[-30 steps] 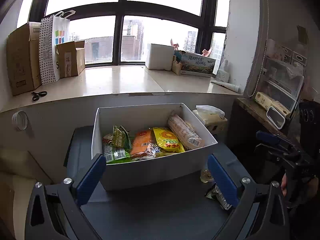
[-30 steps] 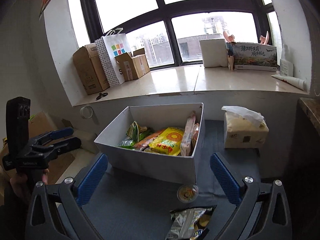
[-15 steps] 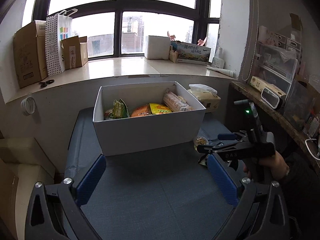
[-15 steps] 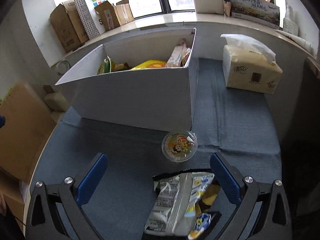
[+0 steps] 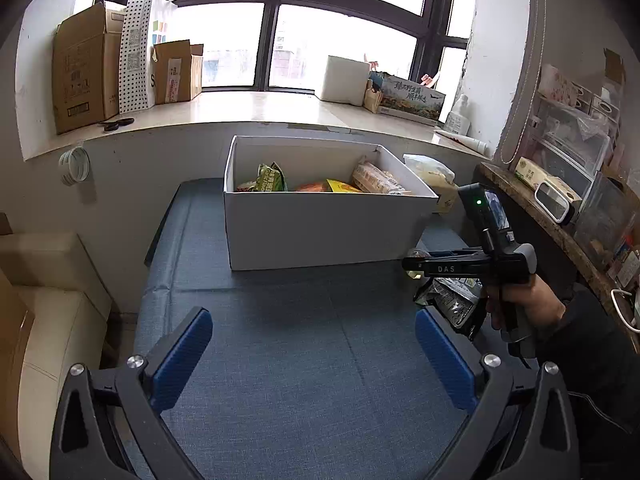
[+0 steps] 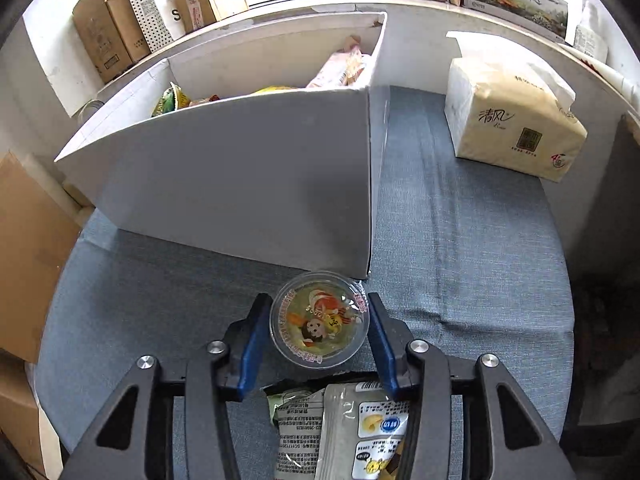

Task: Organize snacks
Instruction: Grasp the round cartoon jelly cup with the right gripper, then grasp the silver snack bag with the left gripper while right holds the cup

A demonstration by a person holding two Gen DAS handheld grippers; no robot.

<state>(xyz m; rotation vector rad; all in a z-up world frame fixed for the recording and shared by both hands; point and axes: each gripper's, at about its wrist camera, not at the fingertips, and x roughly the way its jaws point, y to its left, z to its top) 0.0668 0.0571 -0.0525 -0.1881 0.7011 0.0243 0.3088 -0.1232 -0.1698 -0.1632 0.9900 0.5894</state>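
Note:
A white box holding several snack packs stands on the blue cloth; it also shows in the right wrist view. My right gripper is closed around a small round jelly cup just in front of the box's right corner, its blue pads against the cup's sides. A grey snack bag lies under the gripper. In the left wrist view the right gripper is at the box's right front corner. My left gripper is open and empty over the cloth.
A tissue pack sits right of the box. Cardboard boxes and a dotted bag stand on the windowsill. A wooden side shelf with clutter is at the right. A beige seat is at the left.
My right gripper moved down and forward and closed its fingers onto the jelly cup. My left gripper pulled back and turned slightly; it stays open.

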